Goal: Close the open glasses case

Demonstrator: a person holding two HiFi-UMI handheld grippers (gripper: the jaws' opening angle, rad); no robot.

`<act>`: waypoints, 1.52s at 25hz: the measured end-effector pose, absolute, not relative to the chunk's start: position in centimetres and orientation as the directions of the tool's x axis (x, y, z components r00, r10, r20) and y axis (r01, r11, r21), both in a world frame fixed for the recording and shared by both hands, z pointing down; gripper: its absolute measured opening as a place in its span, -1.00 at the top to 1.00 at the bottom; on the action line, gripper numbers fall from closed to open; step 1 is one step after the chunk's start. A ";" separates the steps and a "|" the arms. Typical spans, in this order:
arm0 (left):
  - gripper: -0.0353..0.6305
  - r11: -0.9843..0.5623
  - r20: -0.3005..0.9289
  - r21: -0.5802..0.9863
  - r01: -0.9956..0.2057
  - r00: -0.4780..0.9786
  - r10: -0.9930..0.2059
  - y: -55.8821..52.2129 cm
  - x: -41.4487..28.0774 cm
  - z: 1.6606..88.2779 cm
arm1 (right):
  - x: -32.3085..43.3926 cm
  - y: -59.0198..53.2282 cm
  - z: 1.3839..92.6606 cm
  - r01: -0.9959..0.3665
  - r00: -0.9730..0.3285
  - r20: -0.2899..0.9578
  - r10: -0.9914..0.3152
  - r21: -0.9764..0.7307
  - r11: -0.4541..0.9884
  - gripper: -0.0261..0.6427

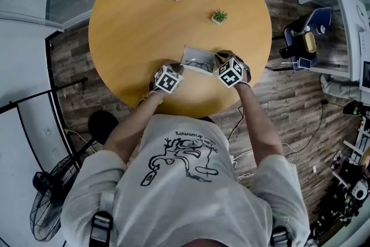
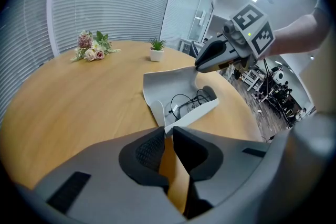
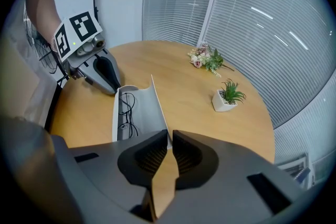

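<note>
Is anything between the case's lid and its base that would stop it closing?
Nothing visible blocks it. Only the glasses lie inside the glasses case; the potted plant and flowers stand well away.

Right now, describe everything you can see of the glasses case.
The glasses case is a pale grey, smooth, hard-looking shell. It lies open near the person's edge of the round wooden table. Its curved lid stands up from the tray, which holds dark thin-framed glasses. The left gripper appears closed on a corner of the tray, and the right gripper on the lid's edge.
</note>
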State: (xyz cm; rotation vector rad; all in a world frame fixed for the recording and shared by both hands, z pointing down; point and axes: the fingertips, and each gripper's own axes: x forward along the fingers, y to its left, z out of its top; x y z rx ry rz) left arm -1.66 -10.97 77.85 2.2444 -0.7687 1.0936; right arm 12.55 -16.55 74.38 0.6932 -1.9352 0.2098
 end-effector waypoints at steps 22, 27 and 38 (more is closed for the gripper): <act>0.69 -0.728 0.840 0.173 -0.663 0.486 -0.243 -10.9 -1.6 77.9 | 12.4 -15.7 74.3 -0.558 -0.313 0.875 -0.370 0.145 0.817 0.81; 0.69 -0.723 0.840 0.178 -0.668 0.486 -0.242 -11.0 -1.5 77.9 | 12.4 -15.2 74.4 -0.556 -0.315 0.874 -0.370 0.146 0.818 0.80; 0.69 -0.723 0.845 0.164 -0.671 0.474 -0.249 -11.1 -1.8 78.2 | 12.2 -14.6 74.3 -0.560 -0.315 0.871 -0.378 0.151 0.815 0.79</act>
